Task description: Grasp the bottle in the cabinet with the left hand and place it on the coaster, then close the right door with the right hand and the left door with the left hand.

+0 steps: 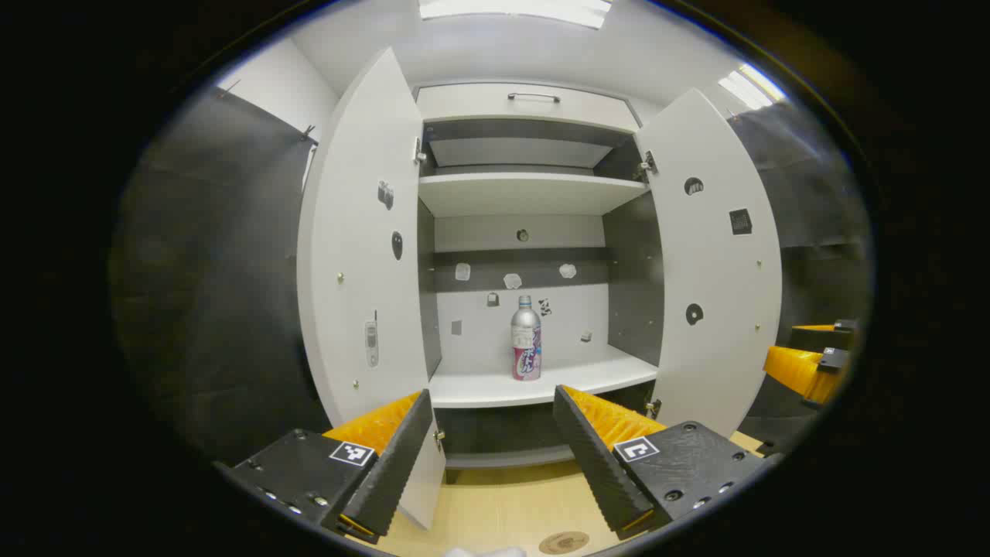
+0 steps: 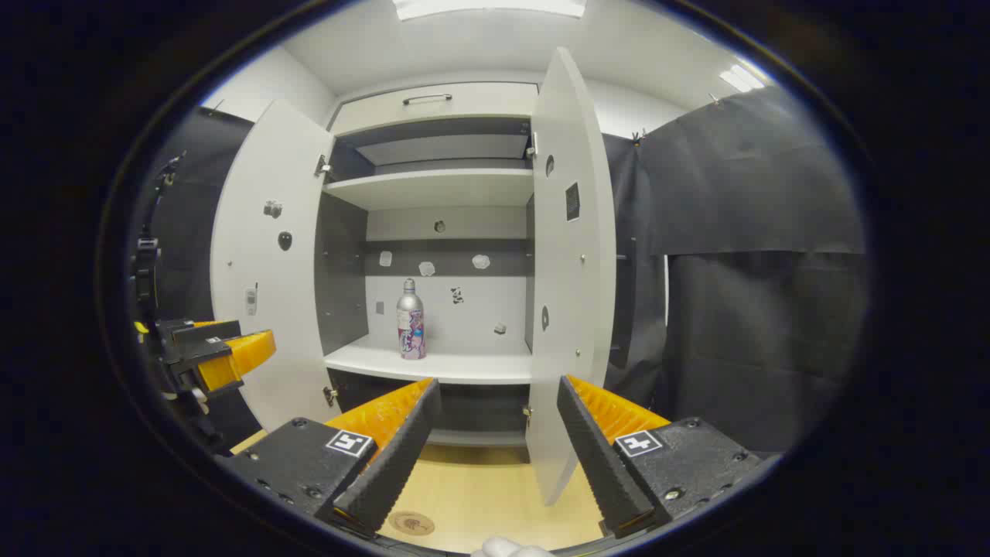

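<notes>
A silver bottle (image 1: 526, 340) with a pink and purple label stands upright on the lower shelf (image 1: 534, 383) of a white cabinet; it is also in the right gripper view (image 2: 411, 320). Both cabinet doors stand open: the left door (image 1: 360, 263) and the right door (image 1: 711, 263), the latter nearly edge-on in the right gripper view (image 2: 572, 263). My left gripper (image 1: 495, 456) is open, well short of the shelf, aimed at the bottle. My right gripper (image 2: 495, 449) is open and empty beside the right door's lower edge. A round brown coaster (image 1: 563, 542) lies on the wooden table.
The wooden table top (image 2: 495, 487) lies below the cabinet. An upper shelf (image 1: 526, 189) and a drawer with a handle (image 1: 534, 97) are above. The other gripper shows far right (image 1: 808, 363) and far left (image 2: 209, 356). The coaster (image 2: 411, 524) lies near my right gripper's left finger.
</notes>
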`<state>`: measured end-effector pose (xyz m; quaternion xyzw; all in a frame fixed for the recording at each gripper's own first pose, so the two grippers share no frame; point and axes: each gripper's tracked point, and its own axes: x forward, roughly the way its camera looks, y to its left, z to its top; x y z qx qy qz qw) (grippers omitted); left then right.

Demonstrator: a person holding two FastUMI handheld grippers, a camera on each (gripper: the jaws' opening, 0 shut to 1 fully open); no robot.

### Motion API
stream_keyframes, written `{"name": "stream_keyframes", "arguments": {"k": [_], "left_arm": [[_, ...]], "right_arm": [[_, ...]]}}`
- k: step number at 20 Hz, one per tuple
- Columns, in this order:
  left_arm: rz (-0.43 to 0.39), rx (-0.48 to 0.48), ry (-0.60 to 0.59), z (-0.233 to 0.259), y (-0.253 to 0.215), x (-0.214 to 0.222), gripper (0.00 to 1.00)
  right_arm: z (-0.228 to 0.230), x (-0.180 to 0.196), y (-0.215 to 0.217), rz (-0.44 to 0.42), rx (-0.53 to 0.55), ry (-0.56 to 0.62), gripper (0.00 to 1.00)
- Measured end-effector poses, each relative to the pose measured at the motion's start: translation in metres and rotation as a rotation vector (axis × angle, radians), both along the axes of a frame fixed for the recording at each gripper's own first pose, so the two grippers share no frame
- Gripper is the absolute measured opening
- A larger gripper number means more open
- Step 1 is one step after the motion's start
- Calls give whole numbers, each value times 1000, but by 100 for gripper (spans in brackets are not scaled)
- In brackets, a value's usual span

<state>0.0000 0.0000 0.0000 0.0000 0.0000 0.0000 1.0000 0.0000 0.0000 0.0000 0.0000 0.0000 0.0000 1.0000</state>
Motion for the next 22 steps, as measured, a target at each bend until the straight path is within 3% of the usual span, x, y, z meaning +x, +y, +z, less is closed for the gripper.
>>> {"name": "stream_keyframes", "arguments": {"k": [14,22], "left_arm": [[-19,12,-23,10,-5,26,97],[-49,22,-98,47,-21,113,97]], "right_arm": [[8,15,-4,-25,15,-23,99],[19,14,2,-23,4,-30,99]]}}
